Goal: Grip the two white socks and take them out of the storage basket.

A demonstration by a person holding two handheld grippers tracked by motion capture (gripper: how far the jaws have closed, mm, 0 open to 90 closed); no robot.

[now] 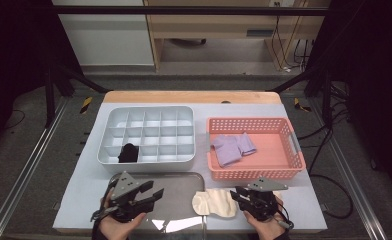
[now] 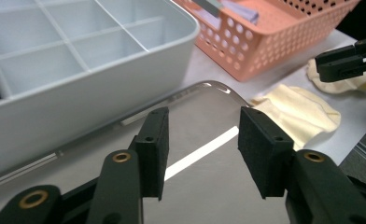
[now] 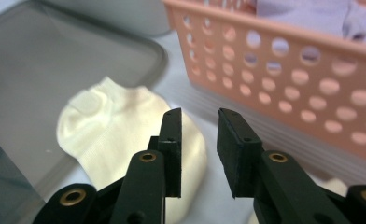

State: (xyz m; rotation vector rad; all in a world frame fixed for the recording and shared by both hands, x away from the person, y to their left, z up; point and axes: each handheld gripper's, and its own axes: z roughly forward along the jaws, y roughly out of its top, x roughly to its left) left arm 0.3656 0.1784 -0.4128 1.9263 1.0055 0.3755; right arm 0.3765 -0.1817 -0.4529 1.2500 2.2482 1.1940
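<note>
— nearest the camera, what do you see?
— two hands at the front edge, each with a black two-jaw gripper. left gripper [image 1: 156,194] hovers over the dark grey metal tray [image 1: 179,185], jaws spread wide with nothing between them.
— and the right gripper [image 1: 237,194]?
— it sits just above the pale cream ankle sock [image 1: 215,202], jaws parted by a narrow gap, nothing pinched. in the right gripper view the left jaw is over the sock's cloth, but i can't tell whether it touches.
— where does that sock lie?
— flat on the light grey table mat [image 1: 84,195], just right of the tray, its left end at or over the tray's rim, in front of the basket.
— farther back?
— behind the tray, a light grey plastic divider box [image 1: 146,135] with many square cells; a rolled black sock [image 1: 128,153] fills one cell in the front row, towards the left. to the right, a salmon-pink perforated plastic basket [image 1: 254,172] holds folded lilac socks [image 1: 232,147].
</note>
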